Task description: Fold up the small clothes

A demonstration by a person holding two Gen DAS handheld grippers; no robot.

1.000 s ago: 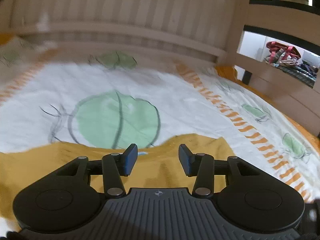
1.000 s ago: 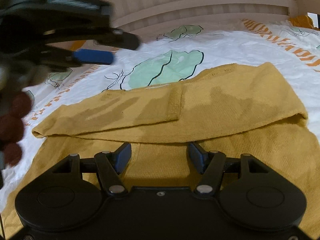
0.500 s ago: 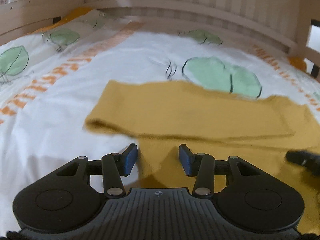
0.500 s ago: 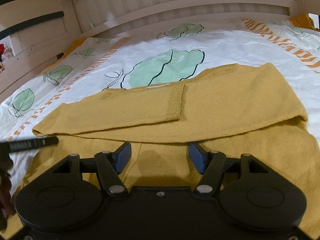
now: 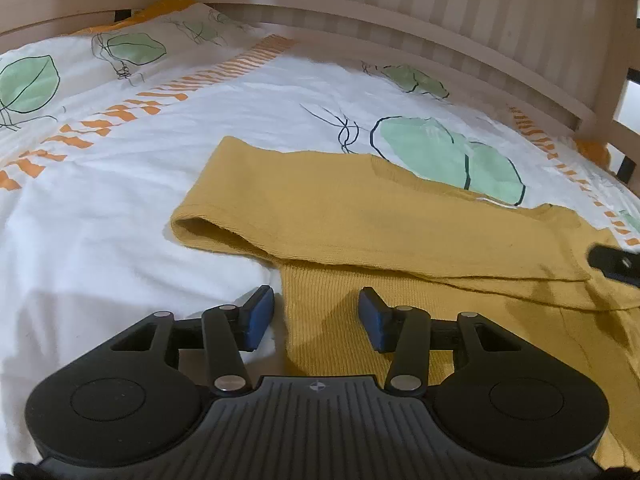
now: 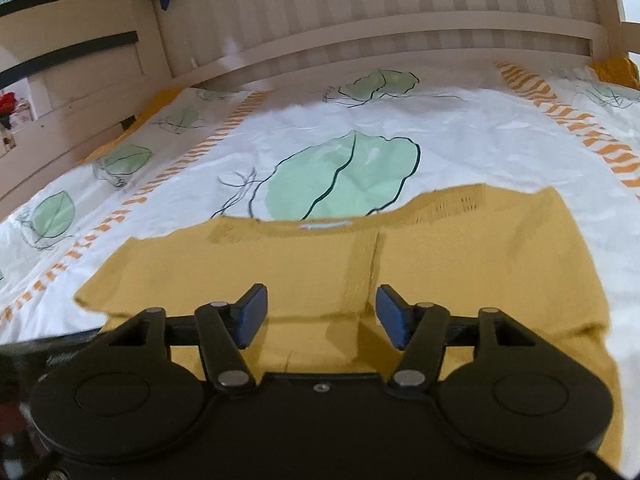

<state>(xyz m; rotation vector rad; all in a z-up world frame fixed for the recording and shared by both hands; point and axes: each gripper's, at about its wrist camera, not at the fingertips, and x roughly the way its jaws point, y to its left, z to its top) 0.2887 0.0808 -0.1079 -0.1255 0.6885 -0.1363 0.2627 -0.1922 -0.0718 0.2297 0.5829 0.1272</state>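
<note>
A mustard-yellow knit sweater [image 5: 360, 216] lies flat on the bed, with both sleeves folded across its chest; it also shows in the right wrist view [image 6: 460, 256]. My left gripper [image 5: 316, 316] is open and empty, low over the sweater's left side edge below the folded sleeve. My right gripper [image 6: 322, 316] is open and empty above the sweater's middle, near the sleeve cuff [image 6: 362, 268]. A dark tip of the right gripper [image 5: 616, 266] shows at the right edge of the left wrist view.
The bed has a white sheet [image 5: 120, 208] with green leaf prints and orange stripes. A wooden slatted headboard [image 6: 380, 12] runs along the back and a side rail [image 6: 72, 92] along the left.
The left gripper swung left and down to the sweater's left edge. The right gripper moved forward over the sweater's middle. Both stayed open.
</note>
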